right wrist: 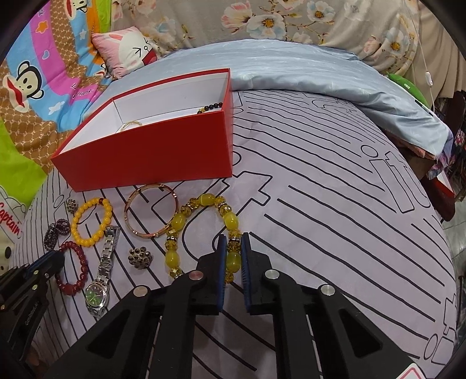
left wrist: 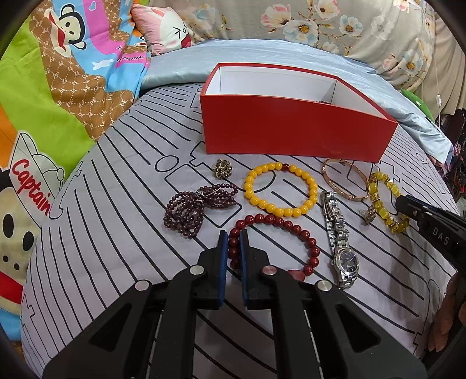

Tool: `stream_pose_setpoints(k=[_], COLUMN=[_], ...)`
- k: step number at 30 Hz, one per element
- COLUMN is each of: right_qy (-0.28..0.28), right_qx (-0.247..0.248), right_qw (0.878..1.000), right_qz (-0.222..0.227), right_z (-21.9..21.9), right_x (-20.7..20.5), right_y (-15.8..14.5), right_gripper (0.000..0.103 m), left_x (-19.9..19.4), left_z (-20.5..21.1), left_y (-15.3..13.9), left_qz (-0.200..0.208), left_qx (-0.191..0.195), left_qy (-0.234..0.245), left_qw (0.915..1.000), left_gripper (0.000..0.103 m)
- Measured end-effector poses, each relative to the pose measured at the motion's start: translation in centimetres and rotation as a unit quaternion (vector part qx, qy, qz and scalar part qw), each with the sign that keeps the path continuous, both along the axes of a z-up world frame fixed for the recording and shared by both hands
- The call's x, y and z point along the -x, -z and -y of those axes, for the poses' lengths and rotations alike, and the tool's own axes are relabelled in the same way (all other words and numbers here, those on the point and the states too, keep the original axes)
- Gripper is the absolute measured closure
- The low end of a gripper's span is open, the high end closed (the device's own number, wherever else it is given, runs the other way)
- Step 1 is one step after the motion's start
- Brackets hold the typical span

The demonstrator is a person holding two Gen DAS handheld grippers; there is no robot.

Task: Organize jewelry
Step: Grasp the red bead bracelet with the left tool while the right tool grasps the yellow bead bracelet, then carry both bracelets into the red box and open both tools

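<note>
A red box (left wrist: 291, 125) with a white inside stands at the back of the striped sheet; the right wrist view shows the box (right wrist: 163, 157) holding a thin gold chain (right wrist: 131, 124) and dark beads (right wrist: 212, 107). My left gripper (left wrist: 234, 233) is shut on the dark red bead bracelet (left wrist: 291, 224), which lies on the sheet. My right gripper (right wrist: 233, 237) is shut on the yellow crystal bracelet (right wrist: 177, 221), also lying flat. Between them lie a yellow bead bracelet (left wrist: 281, 188), a rose-gold bangle (left wrist: 345, 177), a silver watch (left wrist: 345, 259), a purple bead strand (left wrist: 198, 208) and a brooch (left wrist: 222, 168).
A second brooch (right wrist: 141, 256) lies beside the watch (right wrist: 100, 280). A cartoon blanket (left wrist: 58, 102) and a pink pillow (left wrist: 163, 27) lie at the left and back. A pale blue quilt (right wrist: 320, 75) is bunched behind the box. The bed's edge drops at the right.
</note>
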State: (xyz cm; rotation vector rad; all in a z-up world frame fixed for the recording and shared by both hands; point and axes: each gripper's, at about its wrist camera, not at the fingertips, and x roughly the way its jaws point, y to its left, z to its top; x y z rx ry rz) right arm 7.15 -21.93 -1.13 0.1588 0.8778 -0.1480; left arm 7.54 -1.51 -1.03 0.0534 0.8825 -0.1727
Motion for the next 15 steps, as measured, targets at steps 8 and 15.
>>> stream_pose_setpoints(k=[8, 15], right_qy=[0.006, 0.006], right_qx=[-0.029, -0.044], right_qw=[1.000, 0.999], right_qz=[-0.004, -0.001], right_z=[0.6, 1.0], right_x=[1.8, 4.3], right_y=[-0.2, -1.6], right_gripper=[0.094, 0.094], left_x=[0.0, 0.8], left_z=[-0.1, -0.5], left_y=[0.0, -0.2], left_qz=[0.000, -0.009], left_qx=[0.004, 0.019], left_qy=[0.000, -0.006], left_qw=[1.0000, 0.9998], left_gripper=[0.095, 0.095])
